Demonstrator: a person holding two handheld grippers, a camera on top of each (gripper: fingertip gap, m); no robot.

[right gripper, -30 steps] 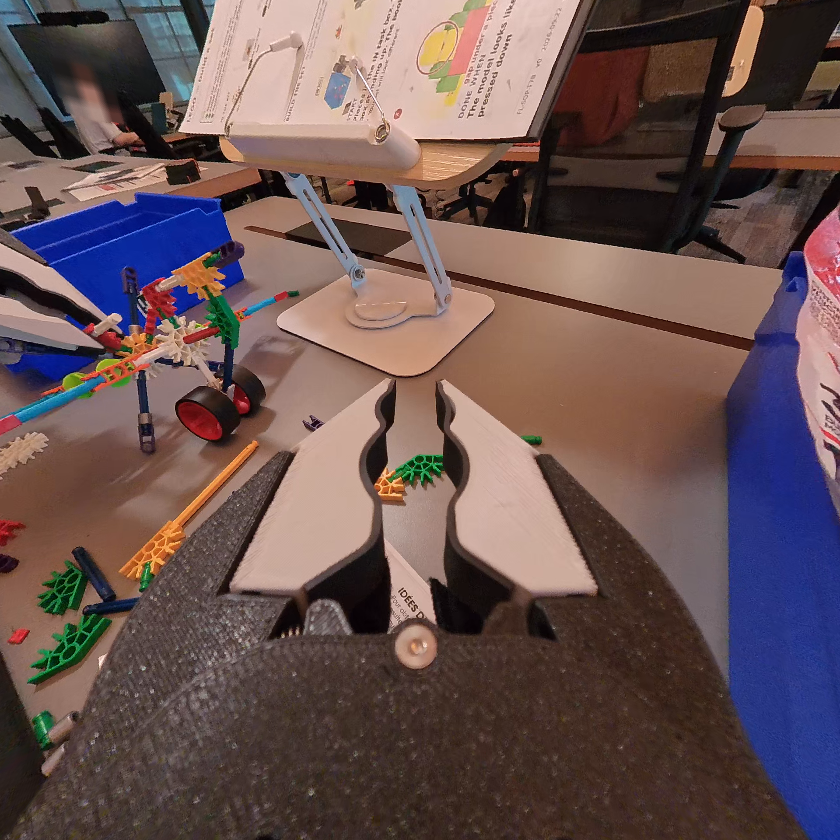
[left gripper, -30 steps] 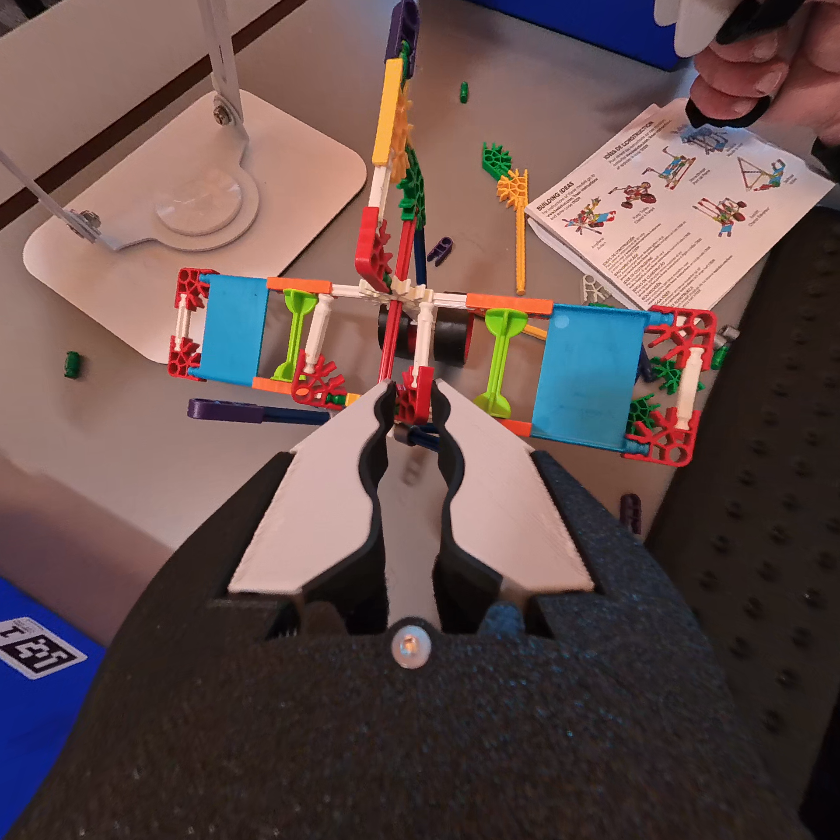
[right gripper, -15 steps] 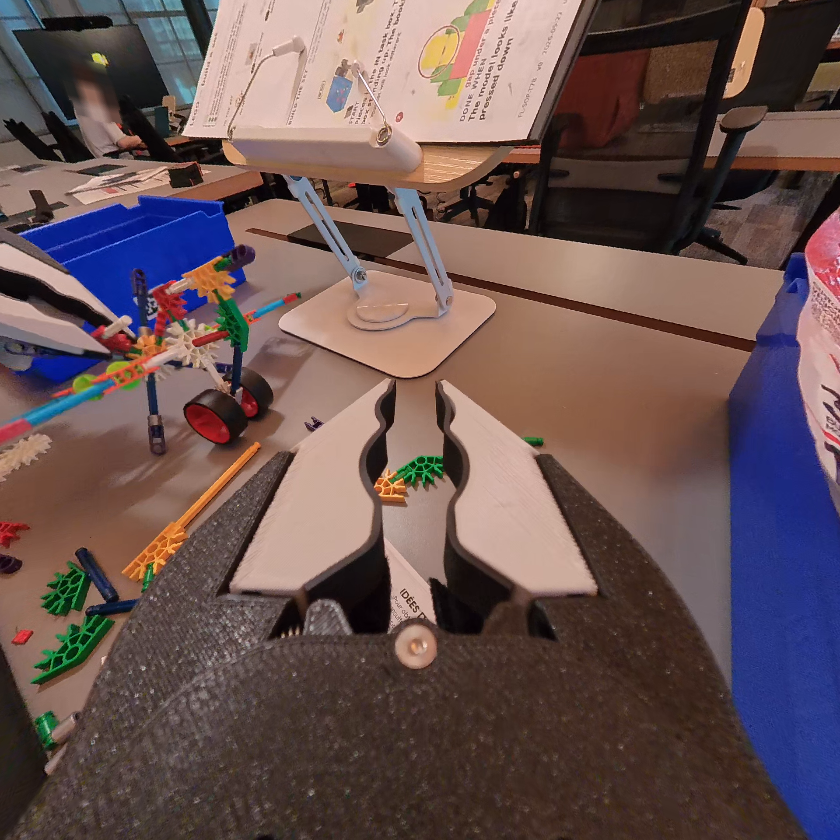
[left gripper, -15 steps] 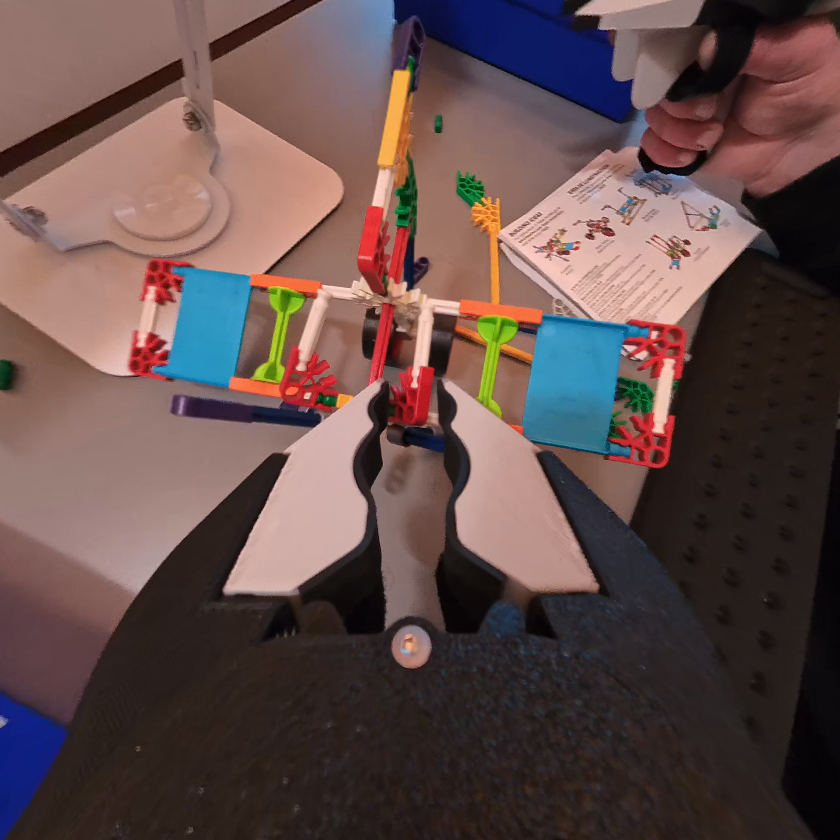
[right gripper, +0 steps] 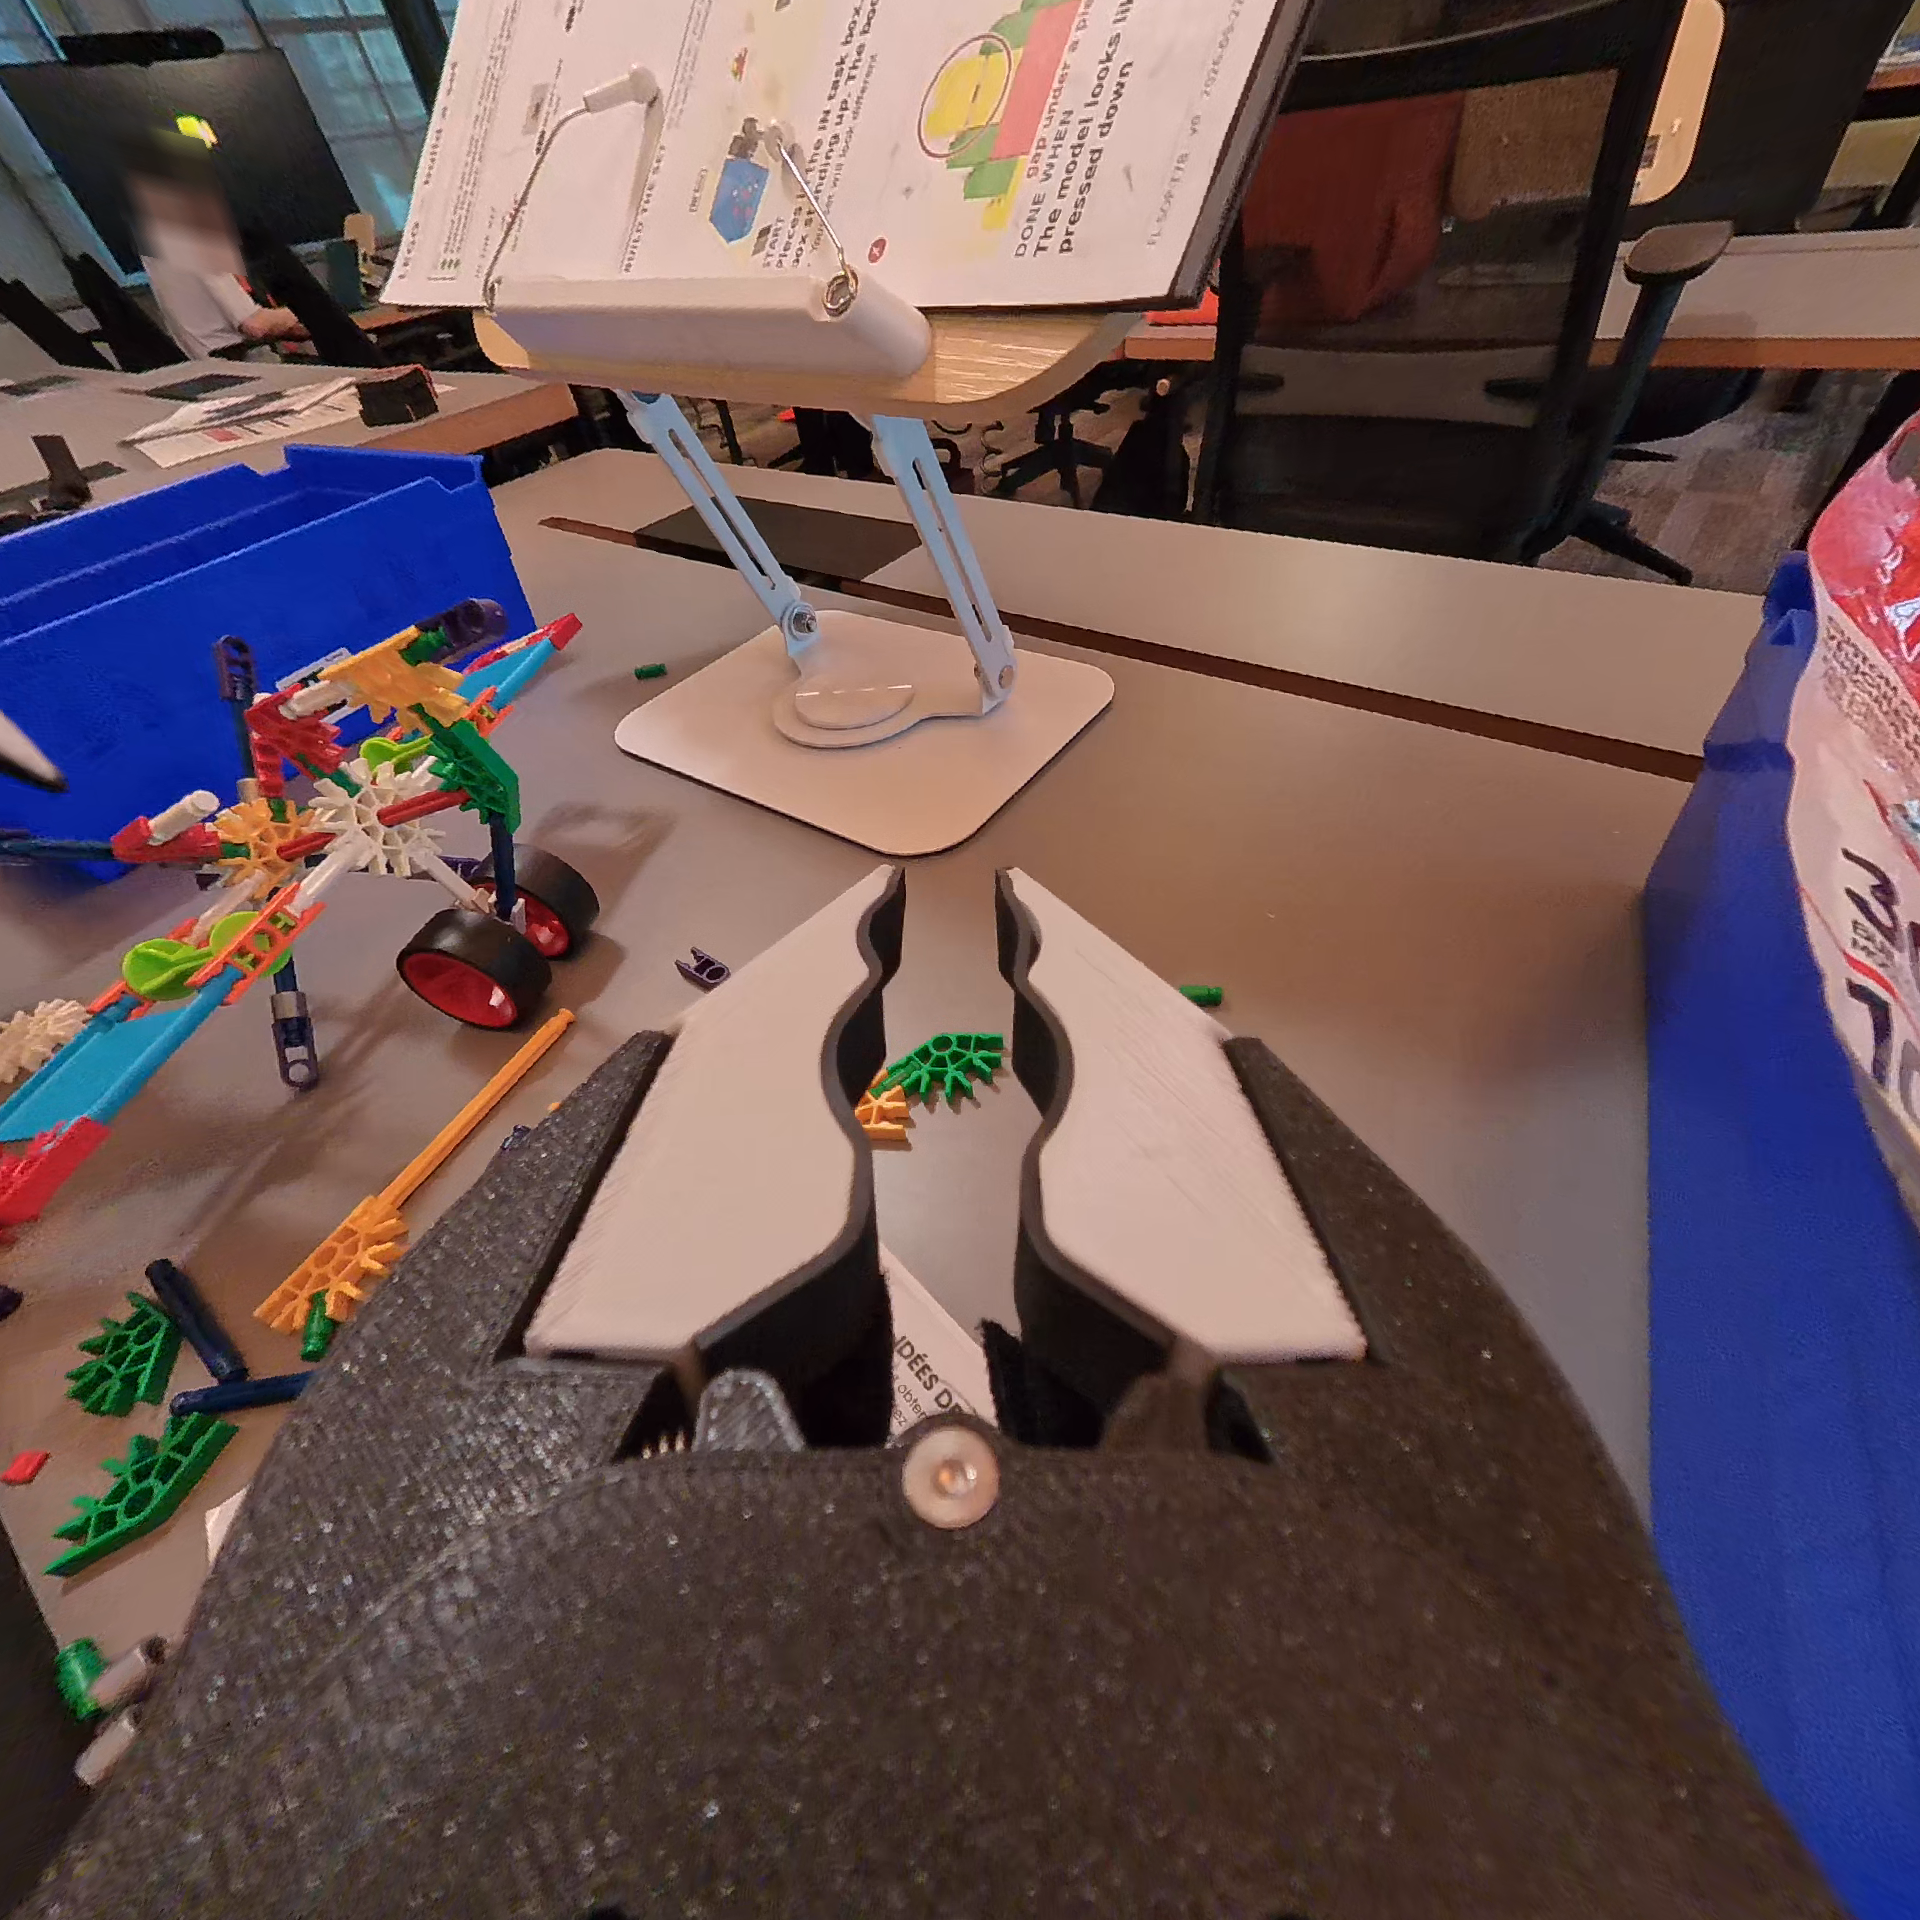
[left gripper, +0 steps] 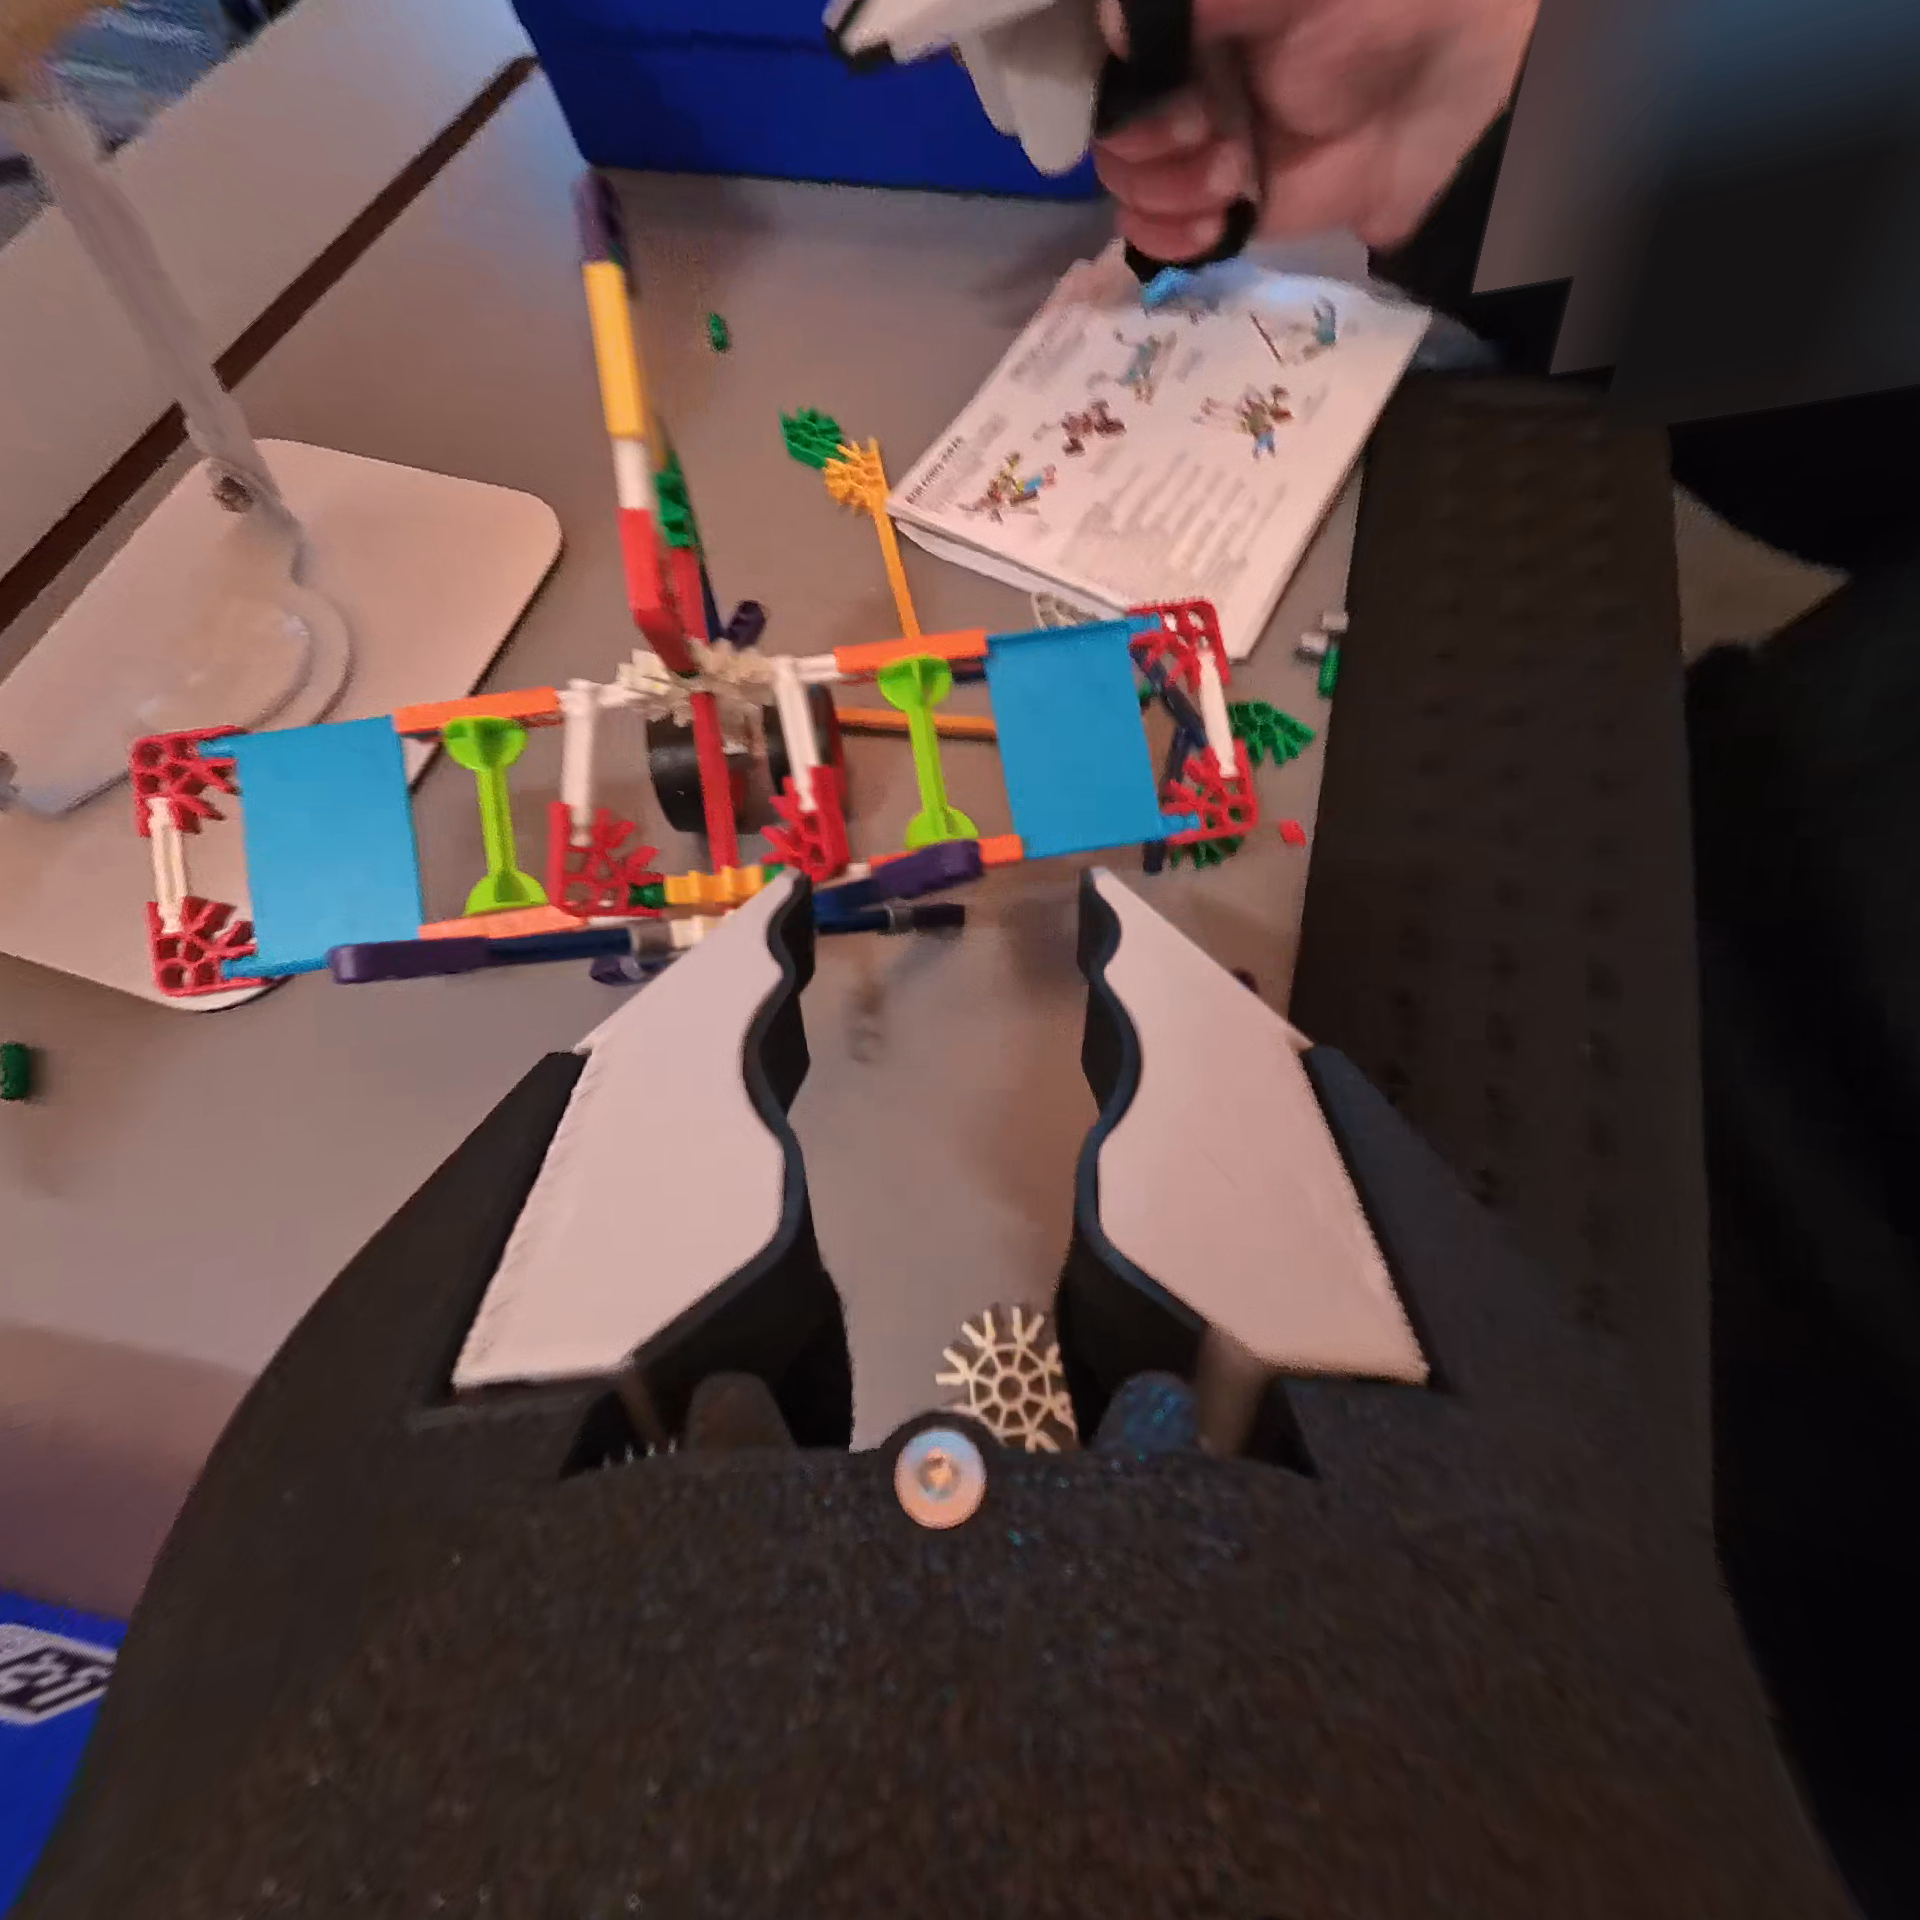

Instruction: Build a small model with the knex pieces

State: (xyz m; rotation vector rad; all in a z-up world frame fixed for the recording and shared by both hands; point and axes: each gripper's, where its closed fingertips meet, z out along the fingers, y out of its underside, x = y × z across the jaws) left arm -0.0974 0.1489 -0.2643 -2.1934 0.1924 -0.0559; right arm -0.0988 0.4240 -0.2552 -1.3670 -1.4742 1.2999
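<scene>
A grey table (right gripper: pixel 1351 831) carries everything, with office chairs and other desks behind it. Far left on it sits a blue bin (right gripper: pixel 260 582), and in front of that the colourful rod-and-connector model (left gripper: pixel 686 790), standing on black wheels with red hubs (right gripper: pixel 473 971). My left gripper (left gripper: pixel 940 899) is released, its jaws spread wide and holding nothing; its left fingertip (left gripper: pixel 774 914) sits just beside the model's near edge (touching or not, I cannot tell, the view is blurred). A white snowflake connector (left gripper: pixel 1003 1377) lies on the table down between the finger bases. Loose green connectors (right gripper: pixel 125 1371) and an orange rod (right gripper: pixel 457 1122) are scattered near the model. Behind stands a white document stand (right gripper: pixel 883 727) holding printed sheets. My right gripper (right gripper: pixel 948 904) hovers over the table with a narrow gap between its jaws, gripping nothing; a green connector (right gripper: pixel 951 1065) and an instruction leaflet (left gripper: pixel 1164 457) lie beneath it. A blue container (right gripper: pixel 1766 1195) walls off the far right.
</scene>
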